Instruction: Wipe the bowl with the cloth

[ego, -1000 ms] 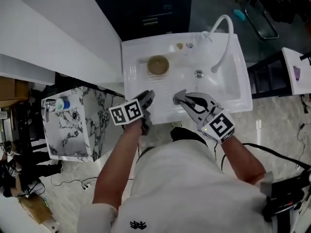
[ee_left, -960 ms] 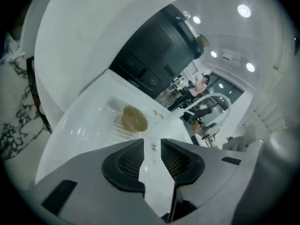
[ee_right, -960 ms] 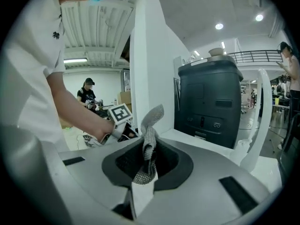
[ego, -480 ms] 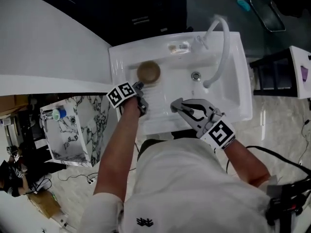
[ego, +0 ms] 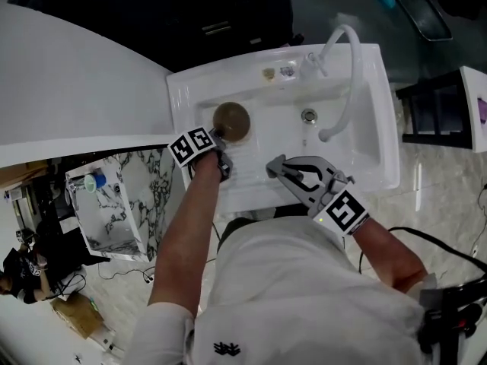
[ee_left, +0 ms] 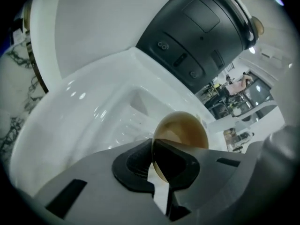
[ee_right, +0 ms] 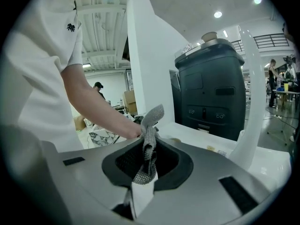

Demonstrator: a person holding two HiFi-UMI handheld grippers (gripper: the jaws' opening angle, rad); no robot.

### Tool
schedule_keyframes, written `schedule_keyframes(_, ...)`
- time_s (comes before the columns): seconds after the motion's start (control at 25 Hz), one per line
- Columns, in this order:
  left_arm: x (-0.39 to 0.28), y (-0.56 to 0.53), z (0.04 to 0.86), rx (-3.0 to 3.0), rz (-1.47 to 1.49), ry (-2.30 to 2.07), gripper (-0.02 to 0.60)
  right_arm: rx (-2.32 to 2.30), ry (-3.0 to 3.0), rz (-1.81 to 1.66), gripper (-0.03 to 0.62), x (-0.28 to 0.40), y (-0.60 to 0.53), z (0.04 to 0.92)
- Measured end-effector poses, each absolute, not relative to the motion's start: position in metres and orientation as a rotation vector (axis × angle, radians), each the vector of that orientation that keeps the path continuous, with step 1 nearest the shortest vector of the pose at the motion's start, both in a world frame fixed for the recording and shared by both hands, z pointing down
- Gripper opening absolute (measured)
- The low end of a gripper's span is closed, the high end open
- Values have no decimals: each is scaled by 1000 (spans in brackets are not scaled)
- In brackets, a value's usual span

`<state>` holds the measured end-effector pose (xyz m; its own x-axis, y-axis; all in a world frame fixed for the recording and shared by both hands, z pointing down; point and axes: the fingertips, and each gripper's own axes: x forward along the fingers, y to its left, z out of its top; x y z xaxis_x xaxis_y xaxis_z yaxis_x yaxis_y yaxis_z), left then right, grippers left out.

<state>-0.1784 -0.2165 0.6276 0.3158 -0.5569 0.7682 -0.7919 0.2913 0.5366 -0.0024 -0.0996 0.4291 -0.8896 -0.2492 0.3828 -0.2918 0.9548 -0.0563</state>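
Note:
A brown bowl (ego: pixel 231 120) sits in the left part of the white sink (ego: pixel 370 179). My left gripper (ego: pixel 219 137) reaches it from the near side and is shut on its near rim. In the left gripper view the bowl (ee_left: pixel 185 130) stands edge-on, its rim pinched between the dark pads of the left gripper (ee_left: pixel 153 146). My right gripper (ego: pixel 272 163) hovers over the sink's front edge, to the right of the bowl and apart from it. It is shut on a grey woven cloth (ee_right: pixel 150 130) that sticks up out of the right gripper (ee_right: pixel 149 146).
A white curved faucet (ego: pixel 346 74) arches over the right of the basin, with the drain (ego: pixel 309 115) below it. A marble-patterned cabinet (ego: pixel 114 204) stands left of the sink. A dark appliance (ee_left: pixel 197 36) rises behind the sink.
My left gripper moved forward from the sink's front edge to the bowl and closed on its rim. The right gripper, with the cloth in it, barely shifted.

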Motion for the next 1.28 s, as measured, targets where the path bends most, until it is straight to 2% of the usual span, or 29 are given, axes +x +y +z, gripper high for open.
schedule_keyframes(0.52, -146, -163, 523, 1774, 695, -1292, 18, 426, -2722, -48, 43, -69, -112, 412)
schedule_keyframes(0.84, -132, -125, 489, 1986, 860, -1168, 18, 351, -2470, -462, 43, -119, -103, 435)
schedule_keyframes(1.08, -145, -109, 480, 2032, 895, -1187, 18, 328, -2201, -684, 43, -127, -96, 460)
schedule_keyframes(1.28, -155, -106, 481, 2018, 880, -1239, 18, 316, -2075, -650, 43, -119, -84, 481)
